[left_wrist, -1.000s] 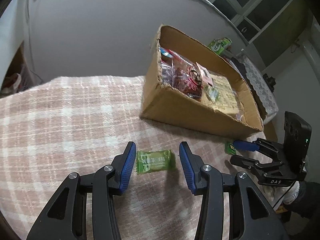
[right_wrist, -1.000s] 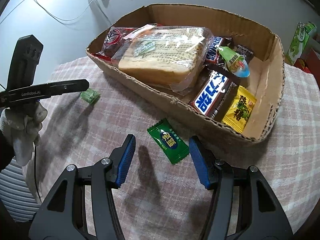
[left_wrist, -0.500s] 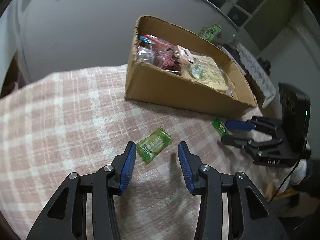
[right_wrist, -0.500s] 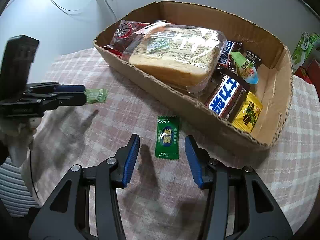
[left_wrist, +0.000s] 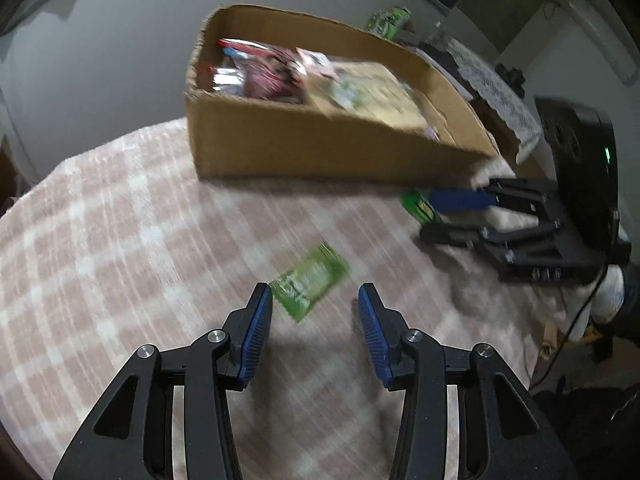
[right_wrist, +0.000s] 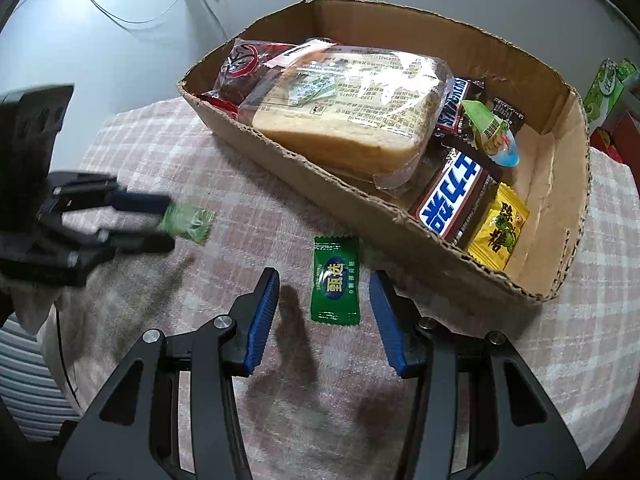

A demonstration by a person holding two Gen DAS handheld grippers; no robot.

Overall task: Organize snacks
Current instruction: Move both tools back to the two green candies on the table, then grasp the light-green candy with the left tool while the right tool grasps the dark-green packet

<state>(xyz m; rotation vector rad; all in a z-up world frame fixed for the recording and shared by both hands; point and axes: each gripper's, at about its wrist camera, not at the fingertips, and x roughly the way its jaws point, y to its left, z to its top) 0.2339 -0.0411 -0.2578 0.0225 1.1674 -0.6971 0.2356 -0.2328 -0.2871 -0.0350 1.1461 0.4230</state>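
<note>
Two candies loose on the plaid-covered bench, near side of the cardboard box already stocked with a bread loaf and a Snickers bar. Dark green candy lying straight ahead of the right hand-held gripper, long axis running near-to-far along the fingers, jaws wide apart, empty and straddling it, so nearer for this one. Light green candy just ahead of the left hand-held gripper, slanted from near-left to far-right with its near end beside the left pad; jaws spread, holding nothing, view blurred.
</note>
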